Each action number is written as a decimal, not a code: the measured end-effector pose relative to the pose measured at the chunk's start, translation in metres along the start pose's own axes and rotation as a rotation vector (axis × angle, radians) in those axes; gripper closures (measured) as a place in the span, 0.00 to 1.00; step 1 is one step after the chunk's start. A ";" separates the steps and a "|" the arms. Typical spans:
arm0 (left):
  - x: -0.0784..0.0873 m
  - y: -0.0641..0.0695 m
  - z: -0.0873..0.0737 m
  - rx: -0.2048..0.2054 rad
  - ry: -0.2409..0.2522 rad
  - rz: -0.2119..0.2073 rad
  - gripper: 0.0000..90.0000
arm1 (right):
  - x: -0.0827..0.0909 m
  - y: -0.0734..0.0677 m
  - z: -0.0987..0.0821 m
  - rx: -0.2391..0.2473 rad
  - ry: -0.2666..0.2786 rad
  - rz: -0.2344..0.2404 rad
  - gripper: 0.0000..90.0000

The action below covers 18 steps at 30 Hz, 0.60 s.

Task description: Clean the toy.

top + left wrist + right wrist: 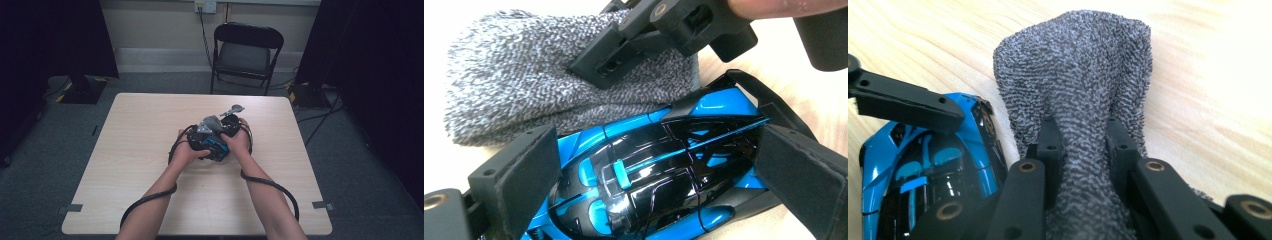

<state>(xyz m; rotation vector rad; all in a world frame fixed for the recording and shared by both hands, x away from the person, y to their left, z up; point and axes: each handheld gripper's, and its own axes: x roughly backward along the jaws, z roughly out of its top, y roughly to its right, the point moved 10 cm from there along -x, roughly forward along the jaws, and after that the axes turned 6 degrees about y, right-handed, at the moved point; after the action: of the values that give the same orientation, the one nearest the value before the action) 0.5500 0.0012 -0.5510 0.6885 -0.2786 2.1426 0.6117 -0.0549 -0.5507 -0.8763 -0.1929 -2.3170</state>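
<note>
1. One blue and black toy car [644, 175] lies on the wooden table [140, 150], at the middle of the high view where the two hands meet.
2. One grey knitted sock [1078, 100] lies just beside the car, touching it; in the left gripper view it fills the upper left.
3. There are two grippers. The left gripper [659, 180] has its jaws on either side of the car's body, pads against its flanks at lower left and right of its own view, so it grips the car.
4. The right gripper [1080, 150] is clamped on the sock: its own view shows the knit bunched narrow between the two jaws at lower centre.
5. The left gripper view shows the right gripper [664, 35] from outside, at the top of the frame, biting into the sock.
6. The high view alone shows the surroundings: one black folding chair [245, 55] beyond the table at upper centre, and grey carpet [50, 150] around it.
</note>
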 end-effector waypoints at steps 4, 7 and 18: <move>0.000 0.000 0.000 -0.001 -0.002 -0.002 0.05 | -0.005 -0.002 -0.004 0.011 -0.002 0.014 0.83; 0.000 0.000 0.000 -0.003 -0.001 -0.003 0.05 | -0.007 -0.001 -0.005 0.011 0.002 0.032 0.83; 0.000 0.000 0.000 -0.001 0.000 -0.001 0.05 | 0.001 0.007 -0.009 0.076 -0.037 0.089 0.84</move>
<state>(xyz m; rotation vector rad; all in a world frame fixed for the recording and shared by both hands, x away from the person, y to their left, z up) 0.5502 0.0012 -0.5510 0.6886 -0.2790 2.1414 0.6109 -0.0638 -0.5576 -0.8726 -0.2506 -2.1985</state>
